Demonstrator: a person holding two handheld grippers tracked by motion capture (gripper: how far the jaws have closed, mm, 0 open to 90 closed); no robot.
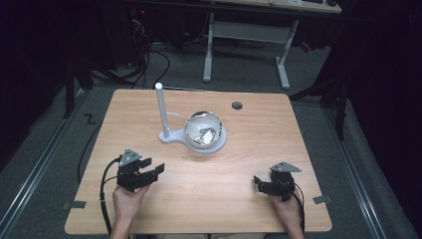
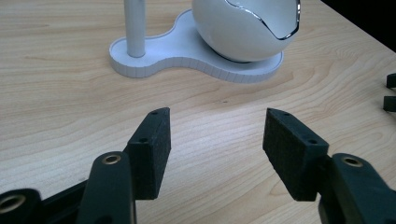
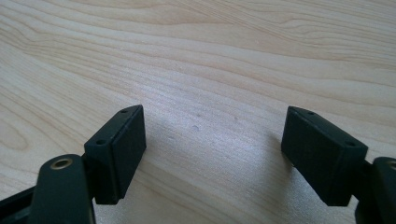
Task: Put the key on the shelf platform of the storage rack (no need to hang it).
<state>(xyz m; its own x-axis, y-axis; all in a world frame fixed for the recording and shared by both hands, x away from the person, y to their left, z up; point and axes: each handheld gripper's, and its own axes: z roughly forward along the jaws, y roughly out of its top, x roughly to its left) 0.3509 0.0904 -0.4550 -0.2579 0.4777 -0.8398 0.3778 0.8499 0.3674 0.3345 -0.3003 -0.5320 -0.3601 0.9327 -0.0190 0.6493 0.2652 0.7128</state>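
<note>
Left gripper [image 1: 149,169] down at about 7 o'clock on the table [image 1: 249,199], jaws spread wide, nothing between them. Pointing up toward 1 o'clock at the white stand [image 2: 159,58], well apart from it for now.

Probably best to go in slow and low from here, line the pads [image 2: 149,149] up square before closing, and avoid clipping the upright post [image 1: 161,109] at roughly 11 o'clock of the bowl. Looks top-heavy, so a sideways nudge could tip the lot.

Round bowl [image 1: 204,130] near table centre, sitting on the stand's flat figure-eight base. Glossy white outside, chrome-looking rim, curved cut-out opening; something pale inside, too small to make out.

Right gripper [image 1: 271,185] over at 5 o'clock, also released and empty, hovering over bare wood [image 3: 210,70].
</note>
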